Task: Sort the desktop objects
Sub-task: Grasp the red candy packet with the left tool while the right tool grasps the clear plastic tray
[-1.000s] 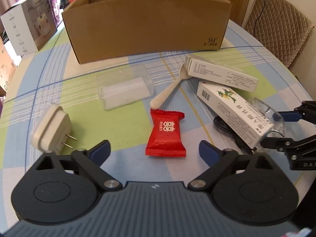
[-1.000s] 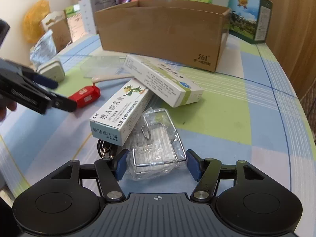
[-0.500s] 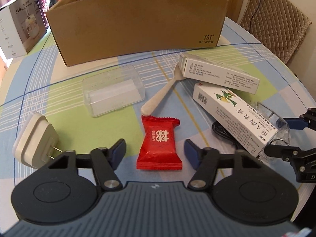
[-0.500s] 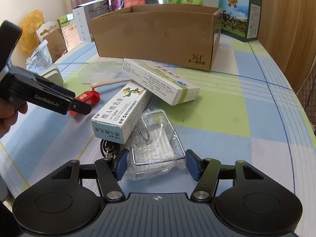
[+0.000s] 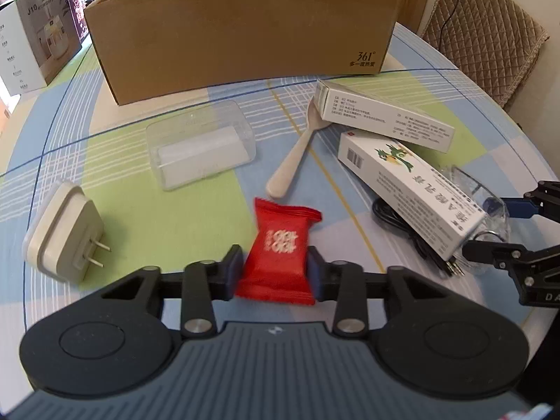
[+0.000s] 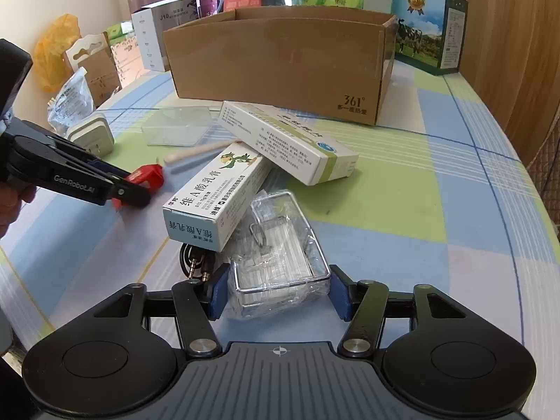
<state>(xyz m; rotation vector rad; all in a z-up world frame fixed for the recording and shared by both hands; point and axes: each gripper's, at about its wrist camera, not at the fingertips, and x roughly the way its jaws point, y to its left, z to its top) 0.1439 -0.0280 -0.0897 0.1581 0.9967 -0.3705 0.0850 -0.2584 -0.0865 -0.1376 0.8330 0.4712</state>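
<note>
On the checked tablecloth [image 5: 168, 210]: the desk clutter lay spread in front of the open cardboard box [image 5: 245, 31], which stood at the far side.
Left gripper [image 5: 274, 271]: its jaws were drawn narrow and pinched a red candy packet [image 5: 280, 245] by both side edges; the packet's lower end sat between the blue pads [image 5: 232, 271], its upper end tilted toward the spoon.
Right gripper [image 6: 278, 292]: its jaws stood fairly wide on either side of a clear bag with a wire hook rack [image 6: 276, 245]; the left pad touched the plastic, while a small gap showed at the right pad, so no firm clamp could be told.
Candy packet, other view: the red wrapper [image 6: 147, 178] showed at the tip of the left gripper, just beside the dragon-print box.
Dragon-print box [image 5: 409, 189]: it lay flat, its near end resting over a black audio cable [image 6: 196, 266] whose two plugs stuck out beside the right gripper's left pad.
Green-striped box [image 6: 290, 140]: it lay behind the dragon-print box, one end propped on it.
Spoon [image 5: 297, 154]: cream coloured, bowl tucked under the green-striped box, handle pointing at the candy.
Clear plastic case [image 5: 199, 143]: it sat left of the spoon, near the cardboard box.
White plug adapter [image 5: 63, 231]: it lay on its side to the far left, prongs pointing toward the left gripper.
</note>
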